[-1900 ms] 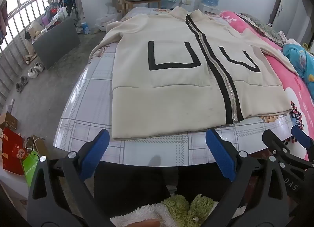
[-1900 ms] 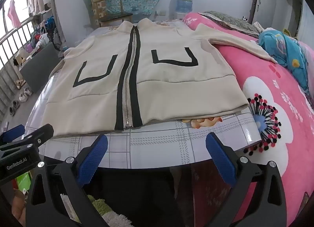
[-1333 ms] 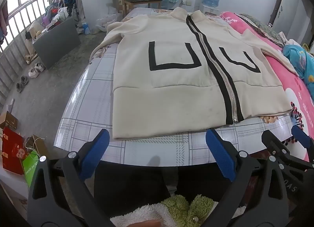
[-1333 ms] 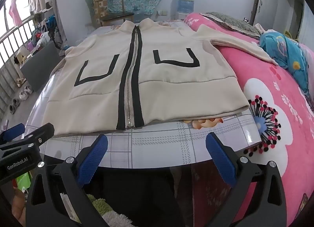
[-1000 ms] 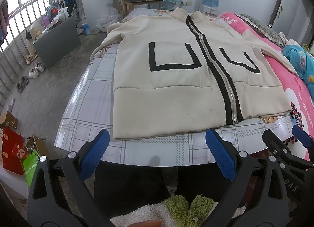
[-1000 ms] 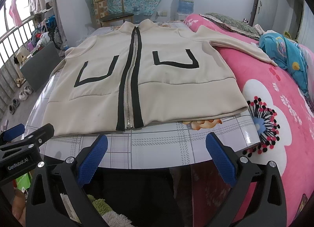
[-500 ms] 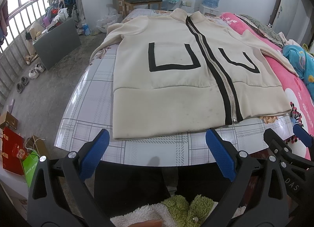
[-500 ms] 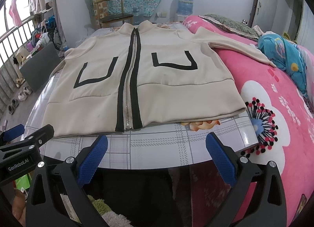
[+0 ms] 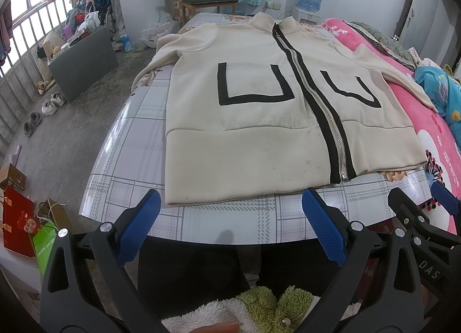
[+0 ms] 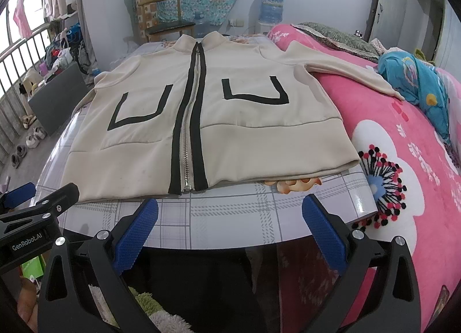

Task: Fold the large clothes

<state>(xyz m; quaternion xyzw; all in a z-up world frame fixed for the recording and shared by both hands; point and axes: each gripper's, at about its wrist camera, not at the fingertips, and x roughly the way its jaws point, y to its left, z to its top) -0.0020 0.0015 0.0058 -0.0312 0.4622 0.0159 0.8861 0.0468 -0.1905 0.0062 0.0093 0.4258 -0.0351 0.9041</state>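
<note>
A cream zip-up jacket (image 9: 259,119) (image 10: 207,119) with black pocket outlines and a black-edged zipper lies flat, front up, on a checked tablecloth (image 9: 138,137) (image 10: 230,214). Its hem faces me; one sleeve drapes over a pink flowered blanket (image 10: 403,142). My left gripper (image 9: 227,226) hovers open just short of the table's near edge, below the hem's left half. My right gripper (image 10: 229,225) also stands open, in front of the hem near the zipper's end. Neither touches the cloth.
A wooden chair (image 9: 207,1) and a water dispenser (image 10: 270,7) stand behind the table. Shoes (image 9: 49,102), a grey box (image 9: 83,56) and gift bags (image 9: 17,223) sit on the floor at left. A blue garment (image 10: 415,79) lies on the pink blanket.
Both grippers have only drifted slightly; the jacket lies as before and both stay open.
</note>
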